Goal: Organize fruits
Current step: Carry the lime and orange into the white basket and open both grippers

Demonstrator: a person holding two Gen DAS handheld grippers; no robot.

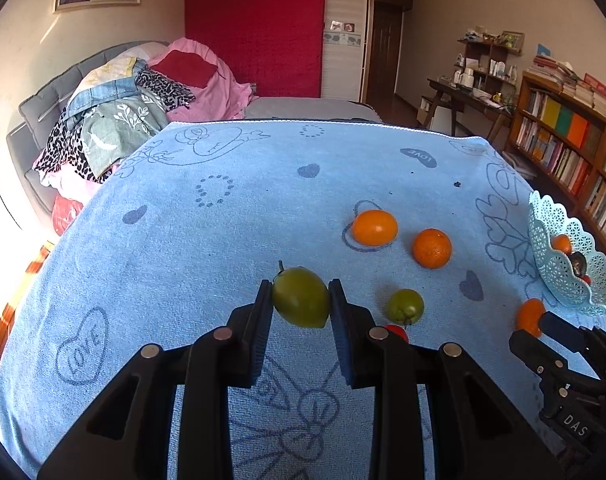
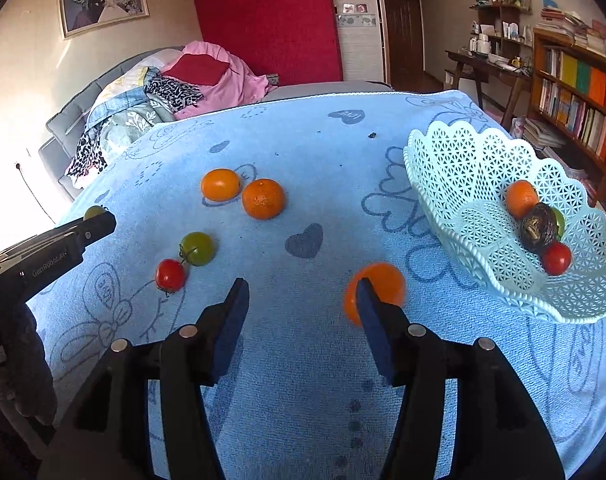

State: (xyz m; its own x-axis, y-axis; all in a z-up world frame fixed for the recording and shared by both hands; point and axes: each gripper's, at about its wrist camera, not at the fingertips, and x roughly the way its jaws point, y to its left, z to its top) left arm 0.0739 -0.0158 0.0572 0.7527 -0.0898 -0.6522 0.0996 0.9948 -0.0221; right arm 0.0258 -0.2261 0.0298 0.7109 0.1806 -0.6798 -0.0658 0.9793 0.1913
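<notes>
Here the left claw (image 1: 301, 298) grips a green fruit (image 1: 301, 297); the right claw (image 2: 301, 300), open, half-hides an orange (image 2: 383, 280).

Open blue towel (image 2: 303, 184) is lying between the scattered oranges (image 2: 263, 198) and the basket (image 2: 463, 168); one orange (image 2: 383, 284) is sitting against the right gripper (image 2: 301, 300), blocking it.

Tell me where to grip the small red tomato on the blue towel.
Grip the small red tomato across its round middle, coming from above. The stemmed green tomato sits close at its far right, so set the fingers on the near-right and far-left sides, which look open. The right gripper is open and empty.
</notes>
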